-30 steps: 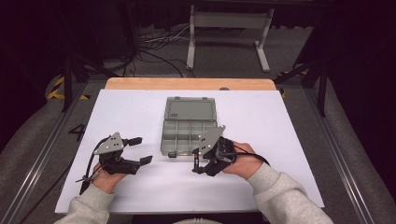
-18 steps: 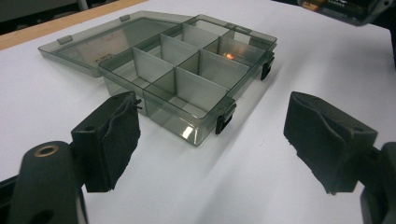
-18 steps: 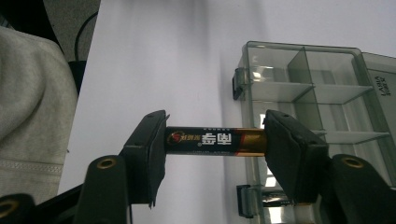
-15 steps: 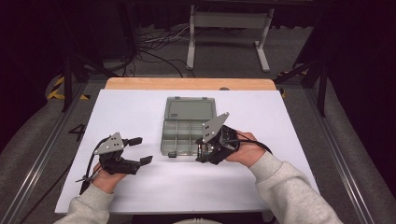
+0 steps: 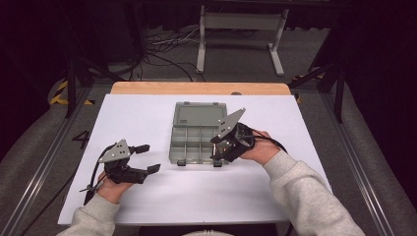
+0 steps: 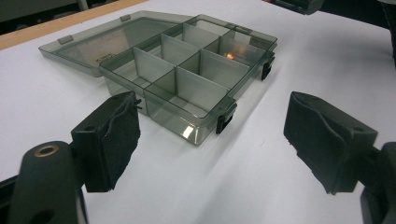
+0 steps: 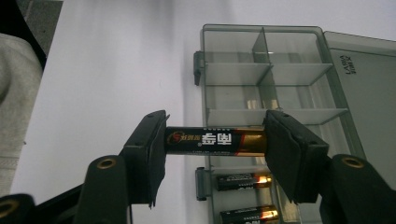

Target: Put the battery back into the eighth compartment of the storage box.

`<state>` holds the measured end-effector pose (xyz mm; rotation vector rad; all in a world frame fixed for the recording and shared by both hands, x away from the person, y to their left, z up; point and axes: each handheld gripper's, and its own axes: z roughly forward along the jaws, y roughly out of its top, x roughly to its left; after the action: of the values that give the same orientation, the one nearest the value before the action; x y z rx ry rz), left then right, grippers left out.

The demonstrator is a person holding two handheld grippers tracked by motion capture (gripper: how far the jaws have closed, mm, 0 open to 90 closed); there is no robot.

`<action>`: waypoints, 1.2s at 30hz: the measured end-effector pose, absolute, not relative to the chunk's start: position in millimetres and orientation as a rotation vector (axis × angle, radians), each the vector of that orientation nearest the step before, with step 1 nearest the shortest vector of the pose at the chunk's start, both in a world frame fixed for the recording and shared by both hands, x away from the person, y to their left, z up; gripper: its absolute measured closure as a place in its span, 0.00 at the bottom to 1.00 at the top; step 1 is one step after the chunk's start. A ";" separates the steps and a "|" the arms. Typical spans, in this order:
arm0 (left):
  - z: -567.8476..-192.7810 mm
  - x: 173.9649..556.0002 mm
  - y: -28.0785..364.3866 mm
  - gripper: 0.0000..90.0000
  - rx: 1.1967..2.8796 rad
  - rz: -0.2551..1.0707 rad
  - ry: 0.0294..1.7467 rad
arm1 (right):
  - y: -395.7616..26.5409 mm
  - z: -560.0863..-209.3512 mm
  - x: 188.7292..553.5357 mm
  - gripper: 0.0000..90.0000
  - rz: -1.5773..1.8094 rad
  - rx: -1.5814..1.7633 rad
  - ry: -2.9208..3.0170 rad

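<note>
- The high view looks forward and down from above the person's side, taking in the whole white table, with the compartment box at frame centre and floor beyond.
- The left gripper view sits low, just above the tabletop, looking between its own two jaws toward the box in the upper centre.
- The right gripper view looks steeply down at close range on the same box, at upper right.
- All three views share the box.

Your right gripper now sits higher and farther forward than a second ago, over the organizer box. It tilts more steeply.
</note>
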<state>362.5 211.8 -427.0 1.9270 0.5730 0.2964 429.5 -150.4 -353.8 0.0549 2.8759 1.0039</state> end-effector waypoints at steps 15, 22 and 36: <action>-427.1 362.3 211.8 0.21 1.929 0.288 0.578 | -163.1 -354.8 452.6 0.46 1.000 0.110 2.849; -427.4 362.3 211.5 0.21 1.927 0.285 0.582 | -167.2 -355.1 460.5 0.46 0.983 0.119 2.851; -427.7 362.6 211.7 0.21 1.929 0.283 0.581 | -164.2 -375.3 466.7 0.46 0.914 0.124 2.902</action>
<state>362.6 211.7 -427.7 1.9289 0.5810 0.2828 466.7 -164.2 -375.3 0.1237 2.9019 0.9138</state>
